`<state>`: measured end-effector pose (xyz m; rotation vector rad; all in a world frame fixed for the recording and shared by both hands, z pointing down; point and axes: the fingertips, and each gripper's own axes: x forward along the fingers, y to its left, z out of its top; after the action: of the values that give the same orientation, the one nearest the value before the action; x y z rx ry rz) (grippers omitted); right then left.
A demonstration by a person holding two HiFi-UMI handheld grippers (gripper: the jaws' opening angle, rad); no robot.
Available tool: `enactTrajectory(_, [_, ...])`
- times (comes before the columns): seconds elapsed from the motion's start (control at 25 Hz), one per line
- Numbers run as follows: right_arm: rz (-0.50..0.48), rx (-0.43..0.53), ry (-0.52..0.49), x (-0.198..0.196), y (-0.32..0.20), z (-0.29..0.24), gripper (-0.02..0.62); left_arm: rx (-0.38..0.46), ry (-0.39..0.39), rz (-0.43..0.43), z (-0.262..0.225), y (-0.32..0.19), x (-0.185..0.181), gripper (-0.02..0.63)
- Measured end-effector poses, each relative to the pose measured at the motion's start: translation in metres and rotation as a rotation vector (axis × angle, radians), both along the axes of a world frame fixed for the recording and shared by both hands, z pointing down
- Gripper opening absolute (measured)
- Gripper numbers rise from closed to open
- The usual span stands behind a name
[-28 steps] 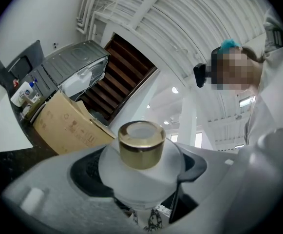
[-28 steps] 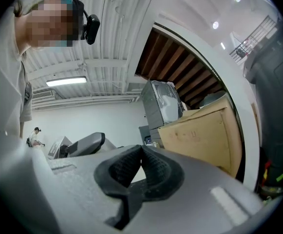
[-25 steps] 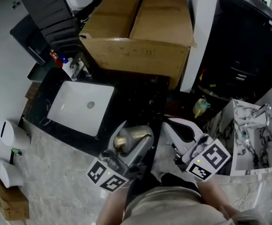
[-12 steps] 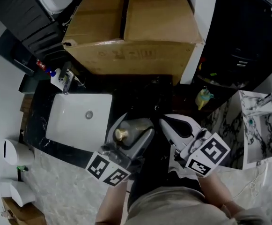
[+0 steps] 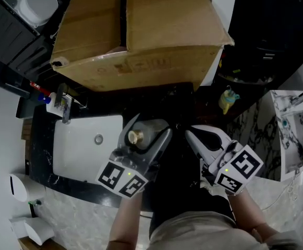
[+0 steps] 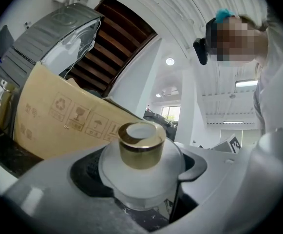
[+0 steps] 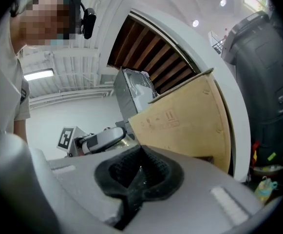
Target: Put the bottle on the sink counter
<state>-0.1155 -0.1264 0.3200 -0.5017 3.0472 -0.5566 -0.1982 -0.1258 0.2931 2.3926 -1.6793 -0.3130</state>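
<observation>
A frosted white bottle [image 5: 146, 133] with a gold cap [image 6: 140, 145] stands upright between the jaws of my left gripper [image 5: 143, 134], which is shut on it. In the head view it hangs over the black sink counter [image 5: 180, 105], just right of the white basin [image 5: 86, 145]. In the left gripper view the bottle [image 6: 141, 172] fills the space between the jaws. My right gripper [image 5: 206, 139] is beside it on the right, shut and holding nothing; its black pads [image 7: 139, 174] meet.
A large cardboard box [image 5: 141, 30] sits at the back of the counter. A tap [image 5: 65, 103] and small bottles [image 5: 44, 95] stand at the basin's far left corner. A yellow toy [image 5: 228, 99] lies on the floor to the right, near a marbled sink unit [image 5: 292, 129].
Both grippers have moved forward over the counter toward the box, the left one carrying the bottle. The head view has shifted so the basin lies nearer the left gripper.
</observation>
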Motion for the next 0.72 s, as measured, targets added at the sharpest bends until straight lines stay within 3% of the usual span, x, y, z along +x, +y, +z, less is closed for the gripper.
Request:
enactTrajectory(0.28, [0.049,-0.019,0.019,-0.01,-0.024,0.013,0.003,-0.084,-0.05,0.039,0.032,-0.047,-0.021,0.348])
enactTrajectory(0.72, [0.108,-0.103,0.044,-0.009,-0.047,0.04,0.003,-0.192,-0.336,0.097,0.097,-0.103,-0.029,0.348])
